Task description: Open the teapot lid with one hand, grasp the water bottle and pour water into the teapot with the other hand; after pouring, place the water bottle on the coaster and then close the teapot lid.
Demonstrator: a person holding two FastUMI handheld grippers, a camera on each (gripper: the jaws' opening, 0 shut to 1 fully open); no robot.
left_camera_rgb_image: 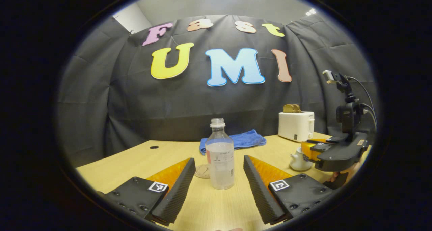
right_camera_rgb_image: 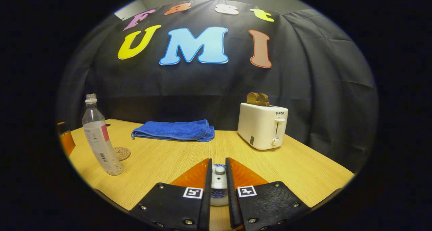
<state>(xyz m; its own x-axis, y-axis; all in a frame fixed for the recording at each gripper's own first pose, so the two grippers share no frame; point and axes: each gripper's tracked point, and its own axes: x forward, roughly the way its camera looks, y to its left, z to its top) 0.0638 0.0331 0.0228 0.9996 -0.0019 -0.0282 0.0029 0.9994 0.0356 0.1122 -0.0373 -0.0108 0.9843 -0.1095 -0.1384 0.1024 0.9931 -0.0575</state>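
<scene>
Between left tool (left_camera_rgb_image: 219,177) fingers — water bottle (left_camera_rgb_image: 220,156), right tool (right_camera_rgb_image: 218,187) seemingly pinching teapot lid (right_camera_rgb_image: 219,172).

You are working in a staged recording booth, not a real kitchen. Black cloth (right_camera_rgb_image: 320,72) hangs as a wall behind a pale wooden table (right_camera_rgb_image: 303,170), with plain grey room wall (left_camera_rgb_image: 216,5) above it. Kitchen props sit on the table: a white toaster (right_camera_rgb_image: 262,125) holding toast (right_camera_rgb_image: 257,98), a folded blue towel (right_camera_rgb_image: 175,130), a round coaster (right_camera_rgb_image: 121,153).
</scene>
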